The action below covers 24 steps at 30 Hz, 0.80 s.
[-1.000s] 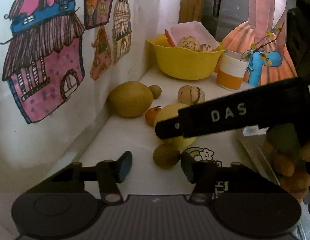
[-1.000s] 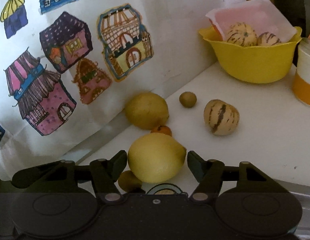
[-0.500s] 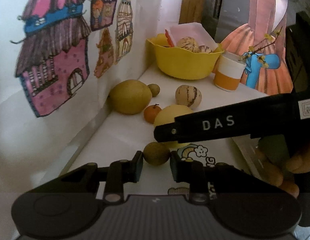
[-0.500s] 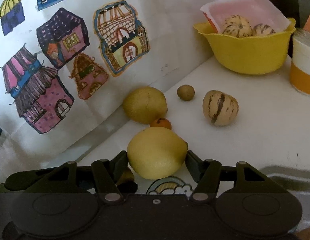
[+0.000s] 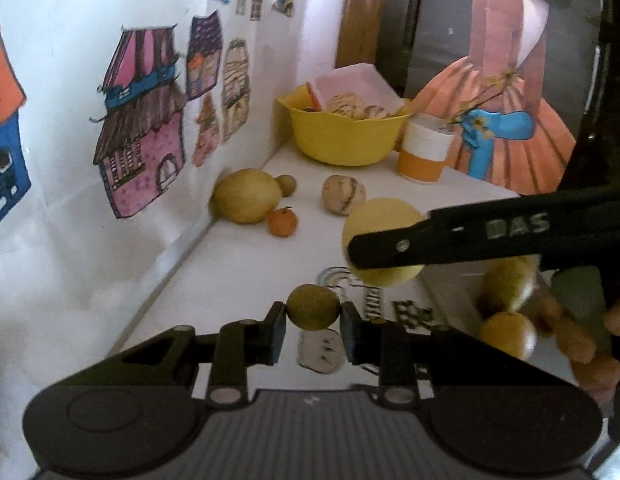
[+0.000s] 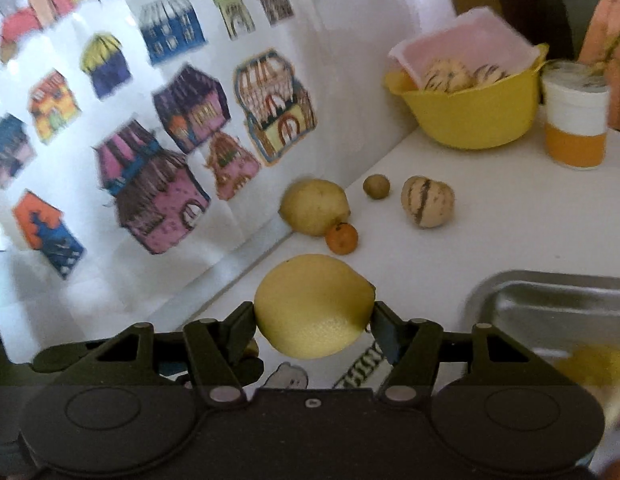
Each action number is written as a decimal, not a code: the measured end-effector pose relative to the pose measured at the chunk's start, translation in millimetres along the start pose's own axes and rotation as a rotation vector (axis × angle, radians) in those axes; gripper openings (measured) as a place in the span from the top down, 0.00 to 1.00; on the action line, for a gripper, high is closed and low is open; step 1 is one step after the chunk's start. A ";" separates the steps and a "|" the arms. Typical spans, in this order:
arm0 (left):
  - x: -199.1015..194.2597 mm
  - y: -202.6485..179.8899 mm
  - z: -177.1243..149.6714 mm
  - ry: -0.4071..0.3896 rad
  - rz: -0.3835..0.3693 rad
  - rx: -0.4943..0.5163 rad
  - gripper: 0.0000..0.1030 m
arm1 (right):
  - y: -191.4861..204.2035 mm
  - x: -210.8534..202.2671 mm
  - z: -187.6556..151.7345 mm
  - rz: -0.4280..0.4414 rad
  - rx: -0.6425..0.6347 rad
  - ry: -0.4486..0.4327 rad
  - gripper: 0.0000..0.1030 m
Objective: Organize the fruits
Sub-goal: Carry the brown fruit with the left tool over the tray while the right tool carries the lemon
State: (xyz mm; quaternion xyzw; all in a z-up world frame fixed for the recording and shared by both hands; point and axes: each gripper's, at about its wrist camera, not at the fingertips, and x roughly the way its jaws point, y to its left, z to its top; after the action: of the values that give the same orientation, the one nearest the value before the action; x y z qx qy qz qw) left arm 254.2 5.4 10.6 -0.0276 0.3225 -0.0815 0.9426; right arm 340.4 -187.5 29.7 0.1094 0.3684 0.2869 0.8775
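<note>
My left gripper (image 5: 313, 320) is shut on a small brown kiwi (image 5: 312, 306), held above the white table. My right gripper (image 6: 313, 326) is shut on a big yellow lemon (image 6: 312, 306), lifted off the surface; the same lemon (image 5: 380, 240) shows in the left wrist view behind the right gripper's black finger. On the table lie a large yellow-green fruit (image 6: 315, 207), a small orange (image 6: 341, 238), a second kiwi (image 6: 376, 186) and a striped pepino melon (image 6: 427, 201). A yellow bowl (image 6: 470, 120) at the back holds more striped melons.
A metal tray (image 6: 550, 300) lies at the right with yellowish fruits (image 5: 508, 334) in it. An orange-and-white cup (image 6: 575, 128) stands beside the bowl. A paper wall with house drawings (image 6: 162, 184) borders the left. A hand (image 5: 590, 344) shows at the right edge.
My left gripper closed on the kiwi and lifted it. My right gripper closed on the lemon and raised it up and to the right, toward the tray.
</note>
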 end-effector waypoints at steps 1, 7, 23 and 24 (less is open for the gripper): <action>-4.3 -4.4 -0.5 -0.002 -0.010 0.001 0.69 | -0.7 -10.5 -1.6 -0.004 -0.001 -0.011 0.38; -20.6 -40.1 -2.2 -0.010 -0.082 0.015 0.69 | -9.1 -74.5 -18.9 -0.065 -0.022 -0.055 0.38; -22.3 -127.0 -34.0 0.048 -0.214 0.080 0.69 | -60.4 -165.1 -99.4 -0.224 0.013 -0.046 0.38; -20.4 -128.2 -35.2 0.054 -0.211 0.081 0.69 | -63.9 -164.9 -103.7 -0.224 0.019 -0.043 0.38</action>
State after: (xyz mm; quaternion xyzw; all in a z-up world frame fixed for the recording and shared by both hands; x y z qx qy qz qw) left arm 199.3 -117.4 8.5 -0.0209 0.3396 -0.1938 0.9202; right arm 200.9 -337.7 27.1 0.0820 0.3622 0.1812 0.9107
